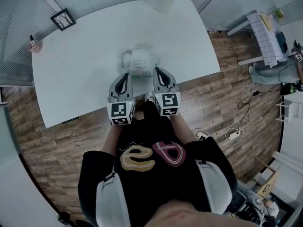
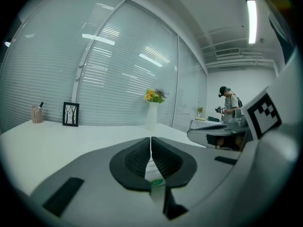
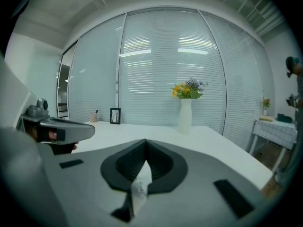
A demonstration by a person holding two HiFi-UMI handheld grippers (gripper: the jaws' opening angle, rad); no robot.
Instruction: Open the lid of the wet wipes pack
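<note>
Both sets of jaws are clamped right down. On your left gripper (image 2: 151,140) the ribbed black pads meet at the tips, and a sliver of white with a green patch is wedged in the gap just below them. That's the edge of the wet wipes pack (image 2: 156,178). Same deal on your right gripper (image 3: 145,144): pads pressed together, with a thin white flap carrying some tiny print pinched low between them. I can't tell if that flap is the lid tab or just wrapper.

From the head view, the pack (image 1: 138,60) sits around the middle of the frame, near the front edge of the white table (image 1: 85,70). Your two grippers come at it from below, side by side, with the tips on its near edge. It looks pale and soft-sided, with a squarish lighter patch on top that's probably the lid. It's too washed out to say whether the lid is up or down.

Count-wise:
- one pack and two grippers
- one white vase of flowers (image 3: 185,115) at the top edge of the table
- one small black picture frame (image 1: 63,19) at upper left
- one pen cup (image 1: 34,45) just below it, at the far left corner

A person (image 2: 232,105) stands off at the right of the left gripper view.
</note>
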